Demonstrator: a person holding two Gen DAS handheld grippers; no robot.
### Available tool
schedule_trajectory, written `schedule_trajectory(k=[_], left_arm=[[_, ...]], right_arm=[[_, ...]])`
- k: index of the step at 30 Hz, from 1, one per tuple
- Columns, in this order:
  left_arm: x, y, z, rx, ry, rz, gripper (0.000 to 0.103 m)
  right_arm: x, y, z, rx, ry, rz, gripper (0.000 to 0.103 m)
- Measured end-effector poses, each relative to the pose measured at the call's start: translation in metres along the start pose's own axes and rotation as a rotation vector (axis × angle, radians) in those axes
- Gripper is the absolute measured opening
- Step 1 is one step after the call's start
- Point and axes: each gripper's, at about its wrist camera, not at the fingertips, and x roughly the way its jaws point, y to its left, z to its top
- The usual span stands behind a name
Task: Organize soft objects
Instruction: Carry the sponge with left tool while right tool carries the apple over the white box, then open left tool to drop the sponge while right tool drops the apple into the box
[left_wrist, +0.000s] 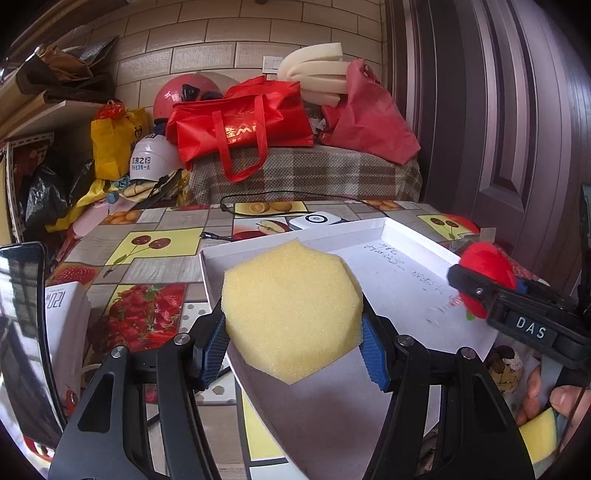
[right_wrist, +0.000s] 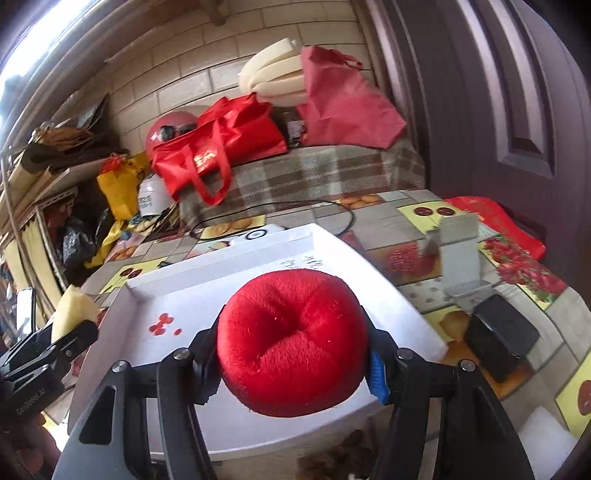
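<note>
Your left claw (left_wrist: 293, 338) is clenched on a yellow sponge (left_wrist: 291, 310), its blue pads (left_wrist: 373, 352) pressing into the sponge's two sides, and it holds the sponge above the near left part of the white tray (left_wrist: 402, 273). Your right claw (right_wrist: 295, 363) is clamped around a red plush ball (right_wrist: 291, 341), which bulges out between the fingers and hangs over the near edge of the same tray (right_wrist: 221, 280). From the left wrist view the red ball (left_wrist: 487, 280) shows at the right side of the tray, held up off its floor, and the two claws sit well apart with the tray between them. The tray lies on the bench (left_wrist: 155, 258), which wears a fruit-print cloth, and has handwriting on its floor. A black cable (left_wrist: 280, 201) runs along the far side of the bench, and a small white device (left_wrist: 319, 220) sits just behind the tray's far rim. A black box (right_wrist: 502, 336) rests on the bench right of the tray. Behind the bench, a red tote bag (left_wrist: 240, 123) lies on a plaid-covered surface.
</note>
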Motion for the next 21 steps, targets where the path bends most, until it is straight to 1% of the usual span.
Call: schedule_trajectory(k=[3, 6, 9, 12, 17, 20, 21], left_arm=[[0.001, -0.011, 0.0, 0.053, -0.006, 0.002, 0.062], [0.005, -0.017, 0.002, 0.074, -0.006, 0.0, 0.062], [0.012, -0.015, 0.004, 0.055, 0.01, 0.01, 0.062], [0.018, -0.01, 0.006, 0.026, 0.024, 0.024, 0.062], [0.025, -0.009, 0.009, 0.016, 0.036, 0.042, 0.062], [0.027, -0.009, 0.009, 0.014, 0.042, 0.053, 0.065], [0.027, -0.008, 0.009, 0.008, 0.043, 0.057, 0.068]], right_arm=[[0.006, 0.017, 0.0, -0.059, 0.017, 0.03, 0.063], [0.009, 0.026, 0.0, -0.078, 0.023, 0.036, 0.063], [0.014, 0.028, 0.001, -0.071, 0.029, 0.02, 0.063], [0.019, 0.025, 0.004, -0.05, 0.031, -0.016, 0.063], [0.026, 0.028, 0.006, -0.057, 0.039, -0.052, 0.063], [0.028, 0.033, 0.006, -0.084, 0.038, -0.074, 0.065], [0.028, 0.034, 0.006, -0.088, 0.038, -0.081, 0.069]])
